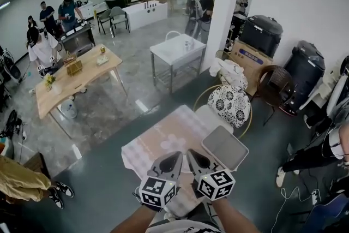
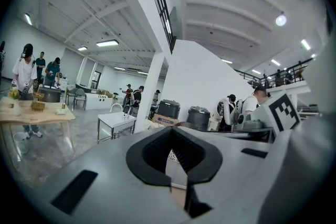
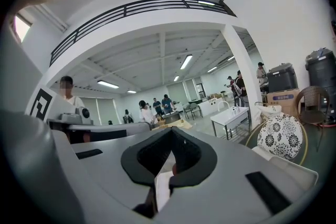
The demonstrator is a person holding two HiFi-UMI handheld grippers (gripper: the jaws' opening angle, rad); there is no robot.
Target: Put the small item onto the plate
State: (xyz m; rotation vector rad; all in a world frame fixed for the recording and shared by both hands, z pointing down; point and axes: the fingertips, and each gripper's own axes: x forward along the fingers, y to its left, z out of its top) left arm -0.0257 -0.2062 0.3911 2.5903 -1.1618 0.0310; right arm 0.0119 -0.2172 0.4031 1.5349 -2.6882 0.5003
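Note:
In the head view my two grippers hang side by side above the near edge of a small table with a pale checked cloth (image 1: 150, 150). On the cloth lies a whitish scalloped plate (image 1: 173, 143), just beyond the fingertips. The left gripper (image 1: 173, 159) has its jaws together with nothing between them. So does the right gripper (image 1: 194, 159). Both gripper views look out level across the room: the left gripper (image 2: 172, 129) and right gripper (image 3: 170, 129) show black pads meeting at the tips. I cannot pick out a small item anywhere.
A grey tray (image 1: 224, 147) lies at the table's right corner. Behind it stands a round chair with a flower-patterned cushion (image 1: 231, 105). A white metal table (image 1: 177, 49) and a wooden table (image 1: 76, 76) stand farther off. People's legs show at right (image 1: 308, 160) and left (image 1: 24, 181).

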